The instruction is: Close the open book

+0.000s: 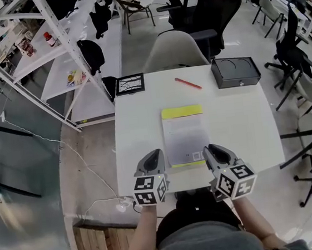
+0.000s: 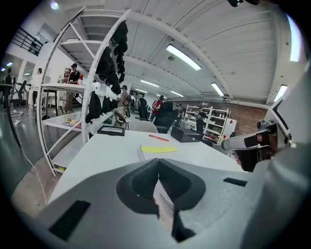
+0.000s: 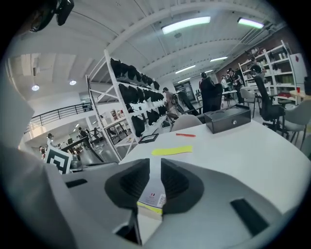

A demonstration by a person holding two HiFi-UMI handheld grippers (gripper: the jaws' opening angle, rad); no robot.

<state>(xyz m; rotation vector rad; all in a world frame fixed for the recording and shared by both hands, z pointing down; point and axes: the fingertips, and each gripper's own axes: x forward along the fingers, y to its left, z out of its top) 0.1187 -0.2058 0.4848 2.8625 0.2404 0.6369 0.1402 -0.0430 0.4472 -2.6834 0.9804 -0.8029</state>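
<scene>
**Book [image 1: 185, 132] lies closed, a hand-held gripper at each near corner**

Book lies flat in the middle of the white table [image 1: 244, 117], pale cover up, a printed code near its near edge and a yellow strip along its far edge. The left hand-held gripper [image 1: 155, 155] hangs just beside the book's near left corner, its jaws brought together at the tips with nothing caught between them. The right hand-held gripper [image 1: 209, 150] hangs just beside the book's near right corner, its jaws a narrow slit apart. That corner shows below the slit and the pads do not press on it. Beyond the book lies a red pen [image 1: 187, 83]. A black box [image 1: 235, 71] stands beyond and right of the book, a dark frame [image 1: 129, 84] beyond and left.
</scene>
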